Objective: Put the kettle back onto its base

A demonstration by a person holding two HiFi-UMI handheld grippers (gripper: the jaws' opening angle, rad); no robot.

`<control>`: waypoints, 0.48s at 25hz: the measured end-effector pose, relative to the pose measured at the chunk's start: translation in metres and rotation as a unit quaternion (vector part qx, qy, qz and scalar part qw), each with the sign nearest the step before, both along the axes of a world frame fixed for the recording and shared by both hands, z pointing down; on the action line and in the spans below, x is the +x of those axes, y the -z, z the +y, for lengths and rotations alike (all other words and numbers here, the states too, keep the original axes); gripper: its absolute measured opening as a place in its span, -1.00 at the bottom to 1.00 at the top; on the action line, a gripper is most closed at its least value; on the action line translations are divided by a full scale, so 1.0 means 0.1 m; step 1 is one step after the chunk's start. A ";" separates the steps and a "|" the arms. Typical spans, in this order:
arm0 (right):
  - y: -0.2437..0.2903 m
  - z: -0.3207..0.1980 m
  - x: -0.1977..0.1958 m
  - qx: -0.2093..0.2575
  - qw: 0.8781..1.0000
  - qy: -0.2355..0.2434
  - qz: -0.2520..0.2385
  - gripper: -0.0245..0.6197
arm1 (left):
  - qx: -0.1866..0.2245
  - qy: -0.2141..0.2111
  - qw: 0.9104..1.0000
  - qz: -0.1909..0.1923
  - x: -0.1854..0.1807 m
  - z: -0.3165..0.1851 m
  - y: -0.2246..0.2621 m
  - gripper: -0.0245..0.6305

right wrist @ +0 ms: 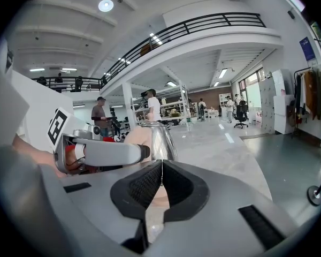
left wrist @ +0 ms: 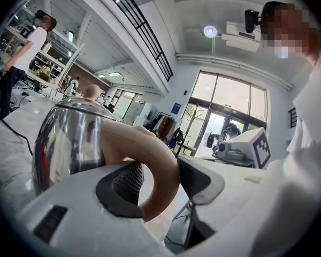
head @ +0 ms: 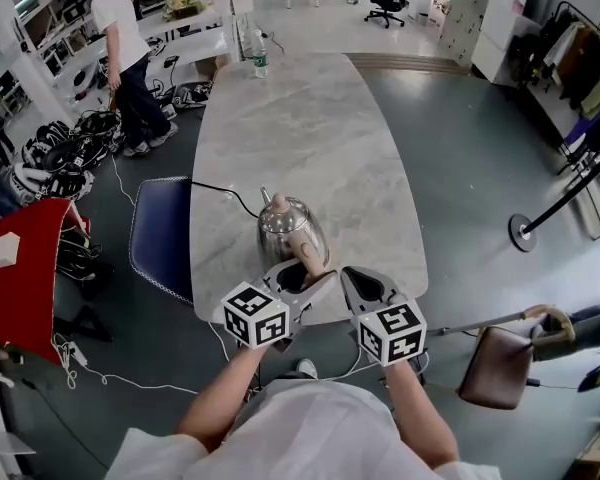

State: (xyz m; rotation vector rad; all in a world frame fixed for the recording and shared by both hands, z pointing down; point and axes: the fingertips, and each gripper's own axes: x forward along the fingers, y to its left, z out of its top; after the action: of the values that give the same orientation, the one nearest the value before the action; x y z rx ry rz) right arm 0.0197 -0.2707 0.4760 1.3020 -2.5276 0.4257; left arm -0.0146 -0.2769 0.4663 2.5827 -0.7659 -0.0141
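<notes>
Polished steel forms the round kettle (head: 290, 230), which is seen upright near the front edge of the grey marbled oval worktop (head: 310, 118); a thin black cord (head: 220, 190) is run across the worktop from the left and disappears at the kettle's foot. From that cord the base is judged to lie directly beneath the kettle; the base itself is hidden by the body, so it cannot be settled whether the kettle is seated or held just above it.

The left gripper (head: 305, 274) is set on the tan curved handle (head: 308, 253); in the left gripper view the handle (left wrist: 156, 159) is shown filling the space between the two sides of the claw, which is closed onto it, with the kettle (left wrist: 69, 143) just beyond. The right gripper (head: 363, 280) is held just beside the left one, touching nothing; in the right gripper view its claw (right wrist: 161, 167) is shown pressed together with nothing in it, and the kettle (right wrist: 159, 138) is seen ahead of it.

The carrying is judged done or nearly so; what is left is a sure seating on the base, the release of the handle and the withdrawal of the left gripper.
</notes>
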 end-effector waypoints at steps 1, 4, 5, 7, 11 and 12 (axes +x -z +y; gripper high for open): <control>-0.01 0.00 0.00 -0.001 1.000 -0.001 0.000 -0.91 | 0.000 -0.001 1.000 -0.001 0.00 0.00 -0.01 -0.31; -0.03 -0.01 0.02 -0.004 1.000 -0.004 0.000 -0.90 | 0.004 -0.006 1.000 -0.007 0.03 -0.02 -0.03 -0.31; -0.04 -0.01 0.02 -0.005 1.000 -0.004 0.000 -0.90 | 0.004 -0.007 1.000 -0.008 0.04 -0.03 -0.04 -0.31; -0.05 -0.02 0.03 -0.007 1.000 -0.004 0.001 -0.90 | 0.005 -0.008 1.000 -0.011 0.06 -0.04 -0.05 -0.31; -0.06 -0.03 0.05 -0.008 1.000 -0.004 0.001 -0.91 | 0.009 -0.014 1.000 -0.018 0.10 -0.05 -0.10 -0.31; -0.07 -0.03 0.06 -0.008 1.000 -0.005 0.001 -0.91 | 0.010 -0.016 1.000 -0.020 0.11 -0.05 -0.10 -0.31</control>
State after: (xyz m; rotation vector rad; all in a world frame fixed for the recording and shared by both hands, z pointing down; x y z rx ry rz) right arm 0.0260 -0.2740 0.4829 1.3083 -2.5120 0.4445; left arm -0.0035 -0.2821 0.4767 2.6201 -0.7428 0.0401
